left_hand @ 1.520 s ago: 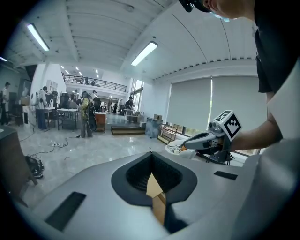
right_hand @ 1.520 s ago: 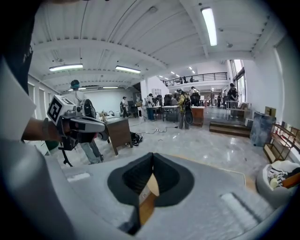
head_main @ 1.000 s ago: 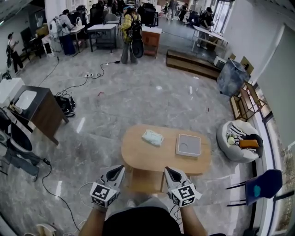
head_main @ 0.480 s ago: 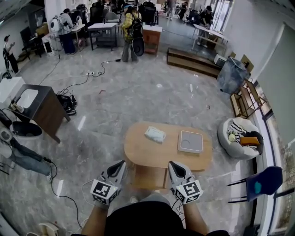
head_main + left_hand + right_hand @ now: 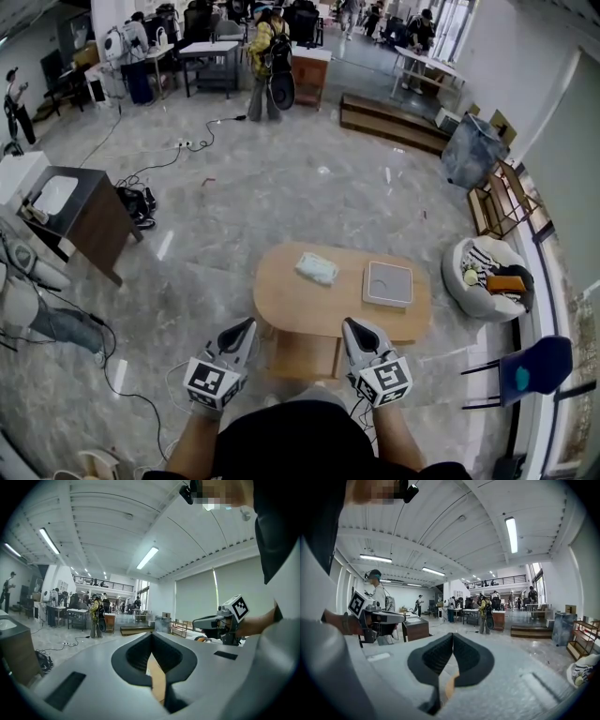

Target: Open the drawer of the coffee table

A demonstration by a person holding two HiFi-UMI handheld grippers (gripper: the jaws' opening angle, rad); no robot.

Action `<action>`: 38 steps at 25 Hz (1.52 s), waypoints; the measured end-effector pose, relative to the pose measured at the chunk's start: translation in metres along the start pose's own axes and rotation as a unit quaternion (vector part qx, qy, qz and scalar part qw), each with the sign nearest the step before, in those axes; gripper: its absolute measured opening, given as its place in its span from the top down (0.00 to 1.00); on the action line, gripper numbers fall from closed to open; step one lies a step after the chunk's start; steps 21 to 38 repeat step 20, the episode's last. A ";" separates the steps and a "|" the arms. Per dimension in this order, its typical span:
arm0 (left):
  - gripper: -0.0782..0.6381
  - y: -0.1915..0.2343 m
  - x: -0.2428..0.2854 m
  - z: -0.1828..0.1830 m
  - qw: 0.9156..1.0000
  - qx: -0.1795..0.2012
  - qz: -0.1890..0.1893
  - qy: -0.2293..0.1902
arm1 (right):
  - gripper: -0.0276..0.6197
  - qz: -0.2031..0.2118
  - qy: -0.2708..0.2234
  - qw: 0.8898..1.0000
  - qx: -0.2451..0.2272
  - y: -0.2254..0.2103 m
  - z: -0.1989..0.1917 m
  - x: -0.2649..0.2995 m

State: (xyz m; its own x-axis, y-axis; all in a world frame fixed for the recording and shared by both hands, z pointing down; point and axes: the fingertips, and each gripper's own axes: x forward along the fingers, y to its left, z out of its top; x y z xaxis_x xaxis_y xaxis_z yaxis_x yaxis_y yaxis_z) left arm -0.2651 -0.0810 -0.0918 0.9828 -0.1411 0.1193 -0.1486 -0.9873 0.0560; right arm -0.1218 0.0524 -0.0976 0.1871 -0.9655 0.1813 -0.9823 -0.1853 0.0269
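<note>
In the head view the oval wooden coffee table (image 5: pixel 319 309) stands just ahead of me. Its light wood drawer unit (image 5: pixel 302 356) sits under the near edge, and I cannot make out a handle. My left gripper (image 5: pixel 247 326) and right gripper (image 5: pixel 351 326) hover side by side above the floor, flanking that unit and apart from it. Both are shut with nothing between the pads. In the left gripper view its dark pads (image 5: pixel 140 656) meet, and the right gripper (image 5: pixel 220 620) shows off to the side. In the right gripper view its pads (image 5: pixel 466 658) are also pressed together.
On the tabletop lie a white packet (image 5: pixel 317 268) and a grey square box (image 5: pixel 388 283). A white round seat with clutter (image 5: pixel 487 281) and a blue chair (image 5: pixel 532 371) stand to the right. A dark cabinet (image 5: pixel 80 225) and floor cables (image 5: pixel 141 211) are to the left. People work far back.
Both grippers have risen a little in the head view and stay shut. The table sits slightly to the right of where it was as the camera drifted.
</note>
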 end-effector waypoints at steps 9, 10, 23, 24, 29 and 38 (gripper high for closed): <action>0.87 0.000 0.002 -0.006 1.000 0.002 -0.010 0.000 | 0.96 0.002 0.003 1.000 -0.004 0.008 -0.003 0.000; 0.87 -0.001 0.003 -0.006 1.000 0.001 -0.009 0.001 | 0.96 0.002 0.003 1.000 -0.004 0.007 -0.004 -0.001; 0.87 -0.018 -0.009 -0.001 1.000 0.001 -0.012 0.001 | 0.96 -0.004 0.004 1.000 0.001 0.014 -0.006 -0.021; 0.87 -0.018 -0.009 -0.001 1.000 0.001 -0.012 0.001 | 0.96 -0.004 0.004 1.000 0.001 0.014 -0.006 -0.021; 0.87 -0.018 -0.009 -0.001 1.000 0.001 -0.012 0.001 | 0.96 -0.004 0.004 1.000 0.001 0.014 -0.006 -0.021; 0.87 -0.018 -0.009 -0.001 1.000 0.001 -0.012 0.001 | 0.96 -0.004 0.004 1.000 0.001 0.014 -0.006 -0.021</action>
